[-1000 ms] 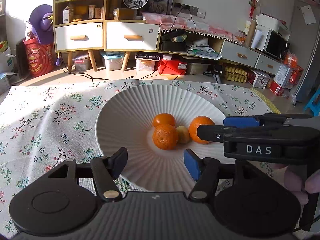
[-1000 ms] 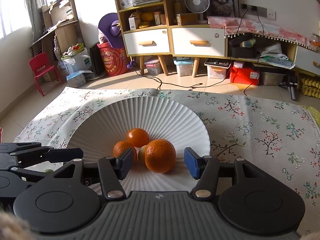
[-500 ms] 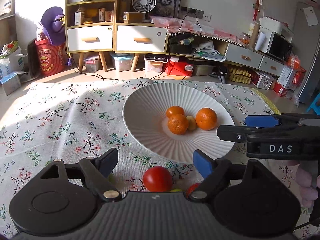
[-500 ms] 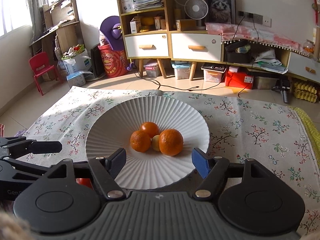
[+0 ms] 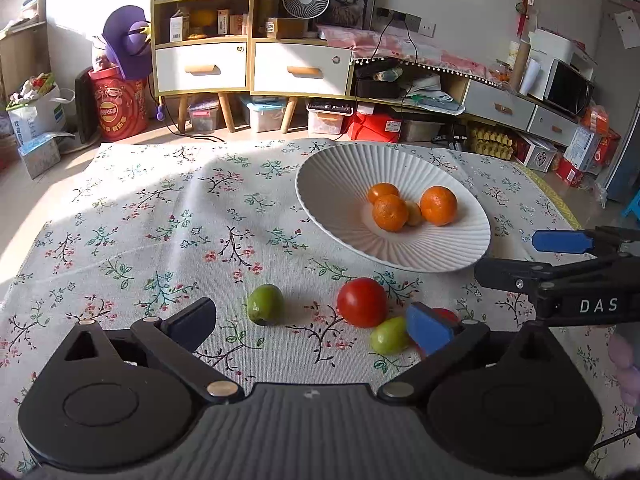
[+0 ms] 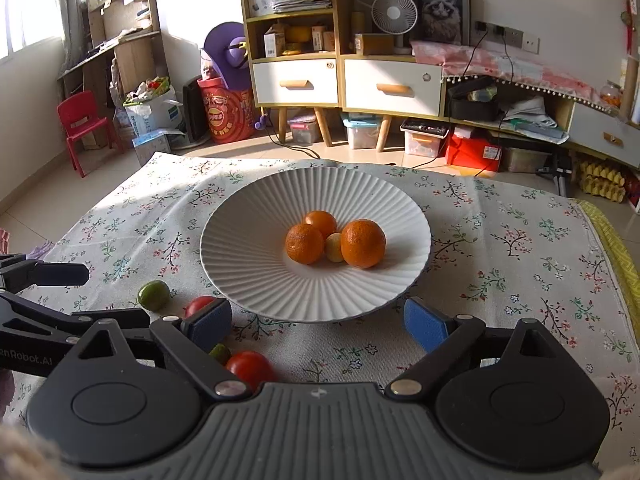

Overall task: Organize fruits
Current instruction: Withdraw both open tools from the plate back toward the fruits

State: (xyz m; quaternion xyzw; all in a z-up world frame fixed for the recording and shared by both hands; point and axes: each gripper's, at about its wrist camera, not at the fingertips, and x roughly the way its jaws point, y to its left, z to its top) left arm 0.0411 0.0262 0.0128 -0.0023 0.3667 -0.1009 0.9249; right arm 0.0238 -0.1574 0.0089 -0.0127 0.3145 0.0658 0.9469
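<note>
- Counting the fruit: three oranges and one small pale yellow fruit (image 6: 334,247) lie in the plate (image 6: 256,216); on the cloth (image 5: 168,216) lie two red tomatoes and two green fruits, with a further red patch half hidden behind the left gripper's blue pad.
- Oranges: the left orange (image 6: 305,243) and the right orange (image 6: 363,243) sit at 9 and 3 o'clock of the yellow fruit and touch it; the rear orange (image 6: 321,222) sits at 12 o'clock. All are round, with dimpled skin.
- Plate: white, round, ribbed from centre to rim, shallow; it rests flat at the middle of the cloth.
- Loose fruit, left wrist view: the large tomato (image 5: 362,302) lies just off the plate's rim at 6 o'clock; the far green fruit (image 5: 265,304) lies at 9 o'clock of that tomato, apart from it; the near green fruit (image 5: 390,335) touches the tomato at about 5 o'clock.
- Long axis: the near green fruit is oval, its axis running from 8 to 2 o'clock; whether the far one has a clear axis cannot be told.
- Left gripper (image 5: 312,324): jaws have just been opening and stand wide, holding nothing; the loose fruit lies on the cloth between and beyond them.
- Right gripper (image 6: 318,322): jaws have just been opening and stand wide and empty, framing the plate's near rim.
</note>
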